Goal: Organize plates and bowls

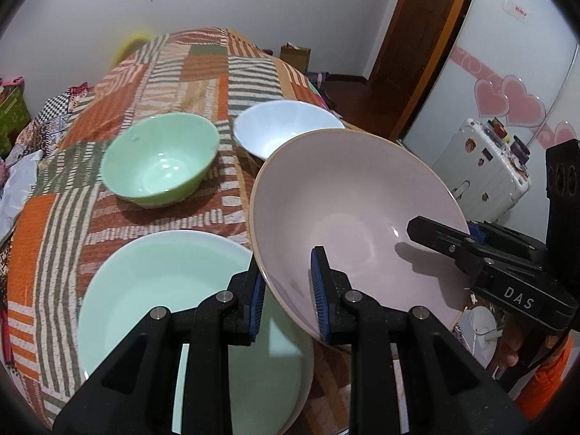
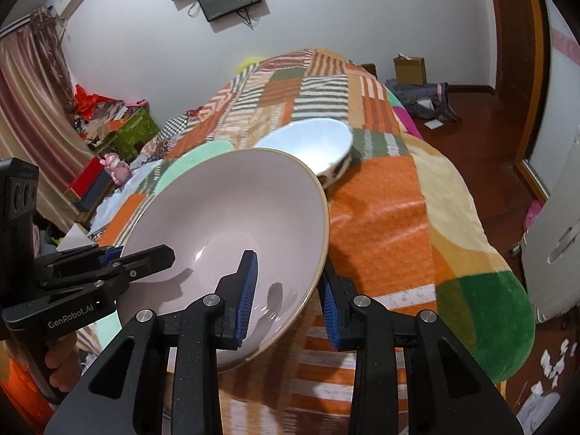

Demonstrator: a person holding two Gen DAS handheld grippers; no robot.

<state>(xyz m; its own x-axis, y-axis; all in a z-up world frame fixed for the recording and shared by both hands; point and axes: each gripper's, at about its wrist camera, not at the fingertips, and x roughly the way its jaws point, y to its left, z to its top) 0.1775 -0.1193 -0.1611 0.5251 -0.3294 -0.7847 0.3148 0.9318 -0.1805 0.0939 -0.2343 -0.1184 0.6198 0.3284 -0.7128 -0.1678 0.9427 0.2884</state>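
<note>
A large pale pink bowl (image 1: pixel 348 217) is held off the bed between both grippers, tilted. My left gripper (image 1: pixel 286 297) straddles its near left rim, one blue pad inside and one outside. My right gripper (image 2: pixel 290 297) straddles its right rim the same way and shows in the left wrist view (image 1: pixel 453 246). A mint green plate (image 1: pixel 163 290) lies on the patterned bedspread (image 1: pixel 174 72) below the pink bowl. A green bowl (image 1: pixel 159 159) and a white bowl (image 1: pixel 286 127) stand farther back; the white bowl also shows in the right wrist view (image 2: pixel 308 145).
The bed drops off to the right onto a wooden floor (image 2: pixel 489 127). A white suitcase (image 1: pixel 482 166) stands by the wardrobe on the right. Boxes and clutter (image 2: pixel 108 127) line the left side of the bed.
</note>
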